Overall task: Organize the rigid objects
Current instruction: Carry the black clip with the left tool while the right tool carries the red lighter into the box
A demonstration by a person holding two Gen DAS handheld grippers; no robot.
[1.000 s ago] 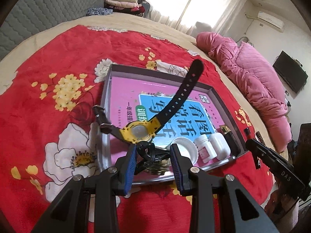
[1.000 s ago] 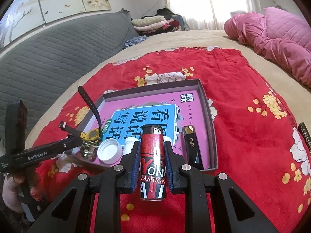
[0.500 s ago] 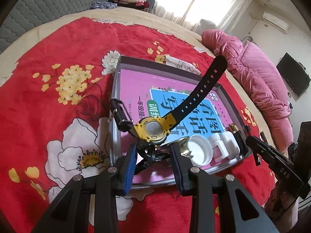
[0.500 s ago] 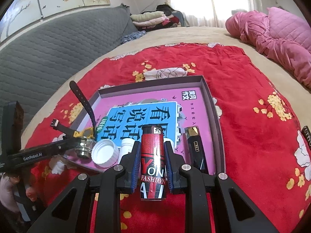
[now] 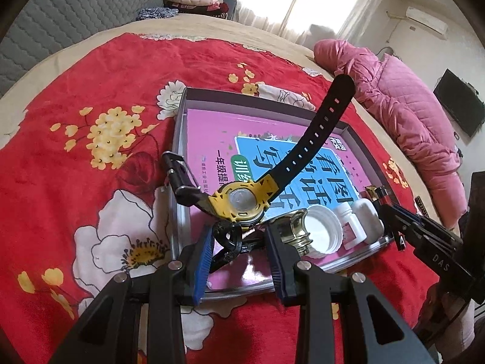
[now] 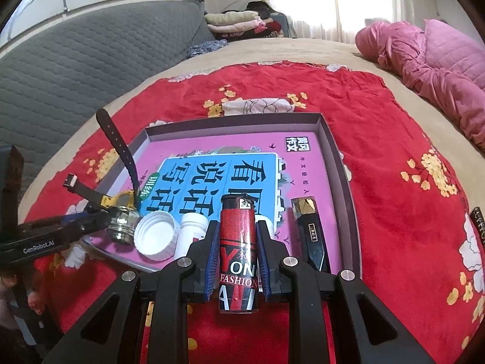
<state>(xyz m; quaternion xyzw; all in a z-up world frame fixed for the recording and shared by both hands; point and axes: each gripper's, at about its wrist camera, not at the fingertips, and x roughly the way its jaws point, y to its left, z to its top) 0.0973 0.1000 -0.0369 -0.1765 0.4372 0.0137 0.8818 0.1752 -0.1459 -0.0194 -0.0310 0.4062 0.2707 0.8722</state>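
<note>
Under my work lies the red floral blanket (image 5: 91,182), spread on a beige bed (image 6: 318,51). Past the blanket's far edge I see a grey quilted headboard (image 6: 75,60) and, beside that, a stack of folded clothes (image 6: 239,22). To the right of the blanket a pink quilted duvet (image 5: 403,106) lies bunched. Beyond the duvet, a dark television (image 5: 457,110) and a white air conditioner (image 5: 426,22) hang on the wall.

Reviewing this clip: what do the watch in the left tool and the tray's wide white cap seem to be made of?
Watch: strap looks like matte black rubber or resin, punched with holes and holding a stiff curve; yellow case looks like moulded plastic around a shiny, probably metal, back disc. White cap: likely moulded plastic, opaque, with a ribbed rim and smooth inside.
</note>
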